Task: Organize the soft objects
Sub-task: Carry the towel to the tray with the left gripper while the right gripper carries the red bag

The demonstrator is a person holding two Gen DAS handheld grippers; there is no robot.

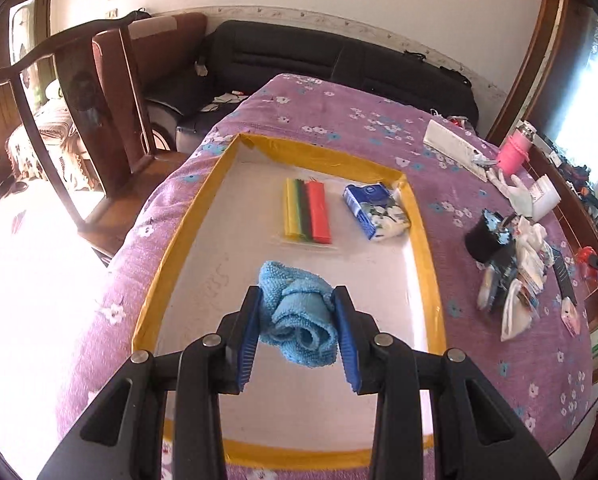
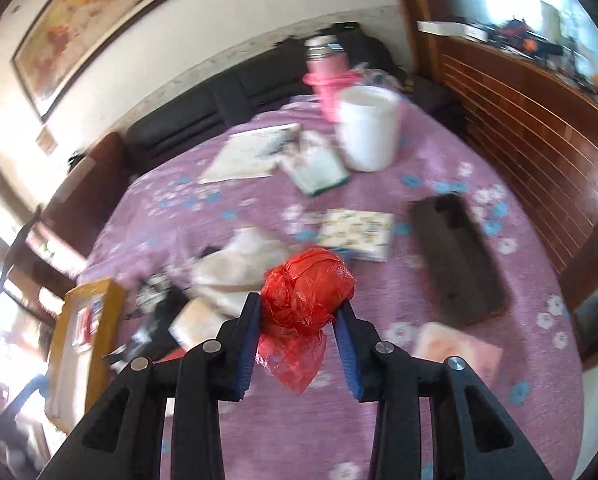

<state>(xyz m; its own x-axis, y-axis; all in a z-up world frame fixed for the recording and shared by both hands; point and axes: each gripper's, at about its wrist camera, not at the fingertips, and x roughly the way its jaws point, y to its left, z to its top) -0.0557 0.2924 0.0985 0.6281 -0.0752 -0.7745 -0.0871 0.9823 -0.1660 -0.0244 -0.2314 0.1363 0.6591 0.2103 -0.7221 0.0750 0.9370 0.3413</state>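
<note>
Left gripper (image 1: pixel 297 300) is clamping a rolled blue towel (image 1: pixel 299 316) over the yellow-rimmed tray (image 1: pixel 421 236), evidently for sorting beside the tissue pack (image 1: pixel 375 210) at 1 o'clock. Right gripper (image 2: pixel 299 308) is pinching a crumpled red plastic bag (image 2: pixel 305 294), carried above the tablecloth (image 2: pixel 439 392), tray at its 9 o'clock.

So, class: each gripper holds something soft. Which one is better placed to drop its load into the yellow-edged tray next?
Left. The left gripper holds the blue cloth over the tray; the right gripper holds its red bag beside it.
</note>
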